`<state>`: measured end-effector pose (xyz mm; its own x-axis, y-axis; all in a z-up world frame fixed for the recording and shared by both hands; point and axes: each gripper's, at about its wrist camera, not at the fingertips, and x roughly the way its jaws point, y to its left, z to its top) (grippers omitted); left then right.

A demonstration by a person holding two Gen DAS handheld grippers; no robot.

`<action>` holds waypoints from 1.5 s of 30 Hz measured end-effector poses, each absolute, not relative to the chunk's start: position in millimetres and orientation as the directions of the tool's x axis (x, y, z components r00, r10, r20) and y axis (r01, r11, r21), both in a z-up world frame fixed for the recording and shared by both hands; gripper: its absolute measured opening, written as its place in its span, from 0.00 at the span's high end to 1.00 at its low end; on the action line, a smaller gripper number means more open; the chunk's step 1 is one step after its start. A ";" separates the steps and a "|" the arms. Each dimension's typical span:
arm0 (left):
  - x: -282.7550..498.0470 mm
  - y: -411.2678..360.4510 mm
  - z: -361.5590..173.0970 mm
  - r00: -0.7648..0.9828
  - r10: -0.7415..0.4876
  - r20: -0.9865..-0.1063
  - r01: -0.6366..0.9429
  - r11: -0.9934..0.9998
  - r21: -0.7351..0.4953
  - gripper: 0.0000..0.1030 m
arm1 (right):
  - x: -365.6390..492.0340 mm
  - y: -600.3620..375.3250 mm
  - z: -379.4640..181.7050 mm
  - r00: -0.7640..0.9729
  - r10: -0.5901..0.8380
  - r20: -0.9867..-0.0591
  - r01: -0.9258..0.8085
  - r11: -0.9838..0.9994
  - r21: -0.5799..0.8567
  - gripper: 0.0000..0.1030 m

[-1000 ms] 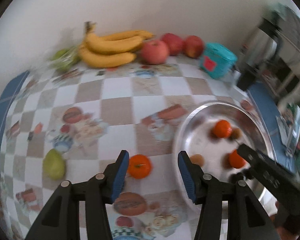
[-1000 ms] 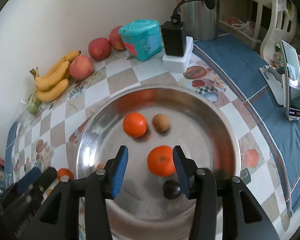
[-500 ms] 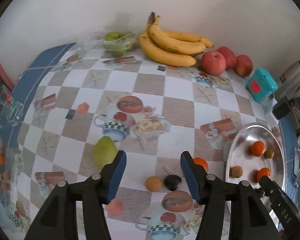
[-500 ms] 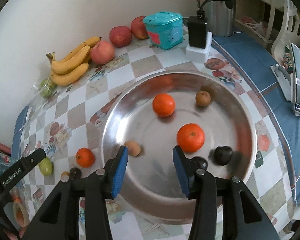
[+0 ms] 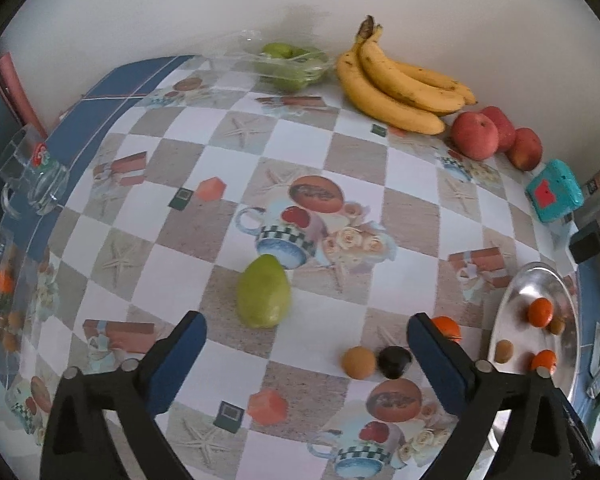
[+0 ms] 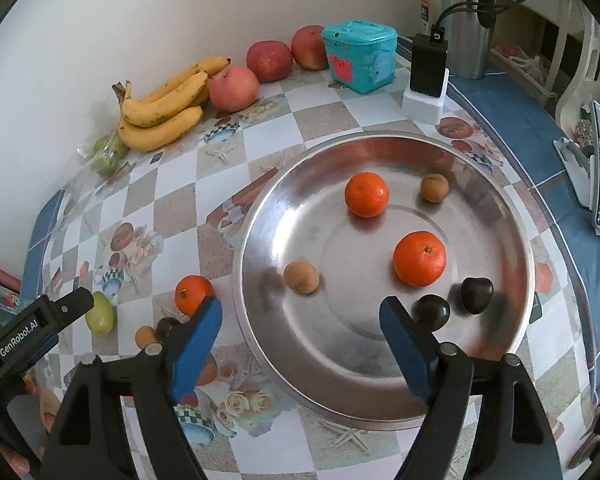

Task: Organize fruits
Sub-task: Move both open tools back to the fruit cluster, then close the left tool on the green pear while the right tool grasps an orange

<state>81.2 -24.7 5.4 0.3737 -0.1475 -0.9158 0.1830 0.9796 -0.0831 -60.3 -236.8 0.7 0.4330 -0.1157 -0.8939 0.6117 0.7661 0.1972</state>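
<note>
Four loose fruits remain on the checked, picture-printed worktop [image 5: 384,168] outside the round steel dish [image 6: 512,216], and your step in hand appears to be collecting them.

Left side: the left hand-held gripper [image 5: 306,350] has just been opening; its jaws now stand wide apart with nothing between the pads. The green pear-shaped fruit [image 5: 264,292] lies on the worktop just ahead of the gap. It is the largest loose item; centre the gap over its broad lower half before closing, since the tapered top would likely slip.

Centre: the small tan round fruit [image 5: 358,362] and the dark chestnut-like fruit [image 5: 395,361] lie side by side, apparently touching, near your right finger. The loose orange tangerine [image 5: 446,327] sits beyond them, partly hidden by that finger. Take these one at a time; closing on the pair risks flicking one away.

Right side: the right hand-held gripper [image 6: 300,320] has likewise just been opening and holds nothing, poised over the dish's near rim. Inside lie two tangerines, two tan fruits and two dark ones, spaced apart. Set any further fruit into a bare part of the dish floor; round fruit will probably roll on the polished slope.
</note>
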 end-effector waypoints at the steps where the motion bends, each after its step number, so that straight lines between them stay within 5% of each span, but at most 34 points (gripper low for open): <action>1: 82.1 -23.1 4.5 0.374 -0.142 -0.917 0.178 0.981 -0.079 0.00 | -59.8 -236.4 0.3 0.432 -0.116 -0.894 0.612 0.766 0.196 0.17; 5: 85.5 -16.2 0.2 0.365 -0.130 -0.922 0.156 0.985 -0.077 0.00 | -58.0 -233.4 0.7 0.436 -0.129 -0.891 0.605 0.774 0.184 0.16; 9: 88.4 -11.4 -1.3 0.363 -0.121 -0.924 0.148 0.986 -0.071 0.00 | -53.7 -227.0 2.7 0.437 -0.140 -0.888 0.588 0.792 0.164 0.03; 41: 124.5 41.0 -12.2 0.386 -0.122 -0.914 0.049 0.993 -0.112 0.00 | 23.0 -171.2 -9.4 0.507 0.066 -0.860 0.370 0.884 0.286 0.03; 45: 126.4 29.6 -19.7 0.368 -0.122 -0.922 0.088 0.991 -0.096 0.00 | 28.2 -170.0 -16.2 0.485 0.054 -0.873 0.361 0.897 0.256 0.15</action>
<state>126.4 29.6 -19.7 0.3680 -0.1223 -0.9217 0.0881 0.9914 -0.0964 28.2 -170.0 -16.2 0.4854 0.0538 -0.8726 0.3609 0.8968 0.2561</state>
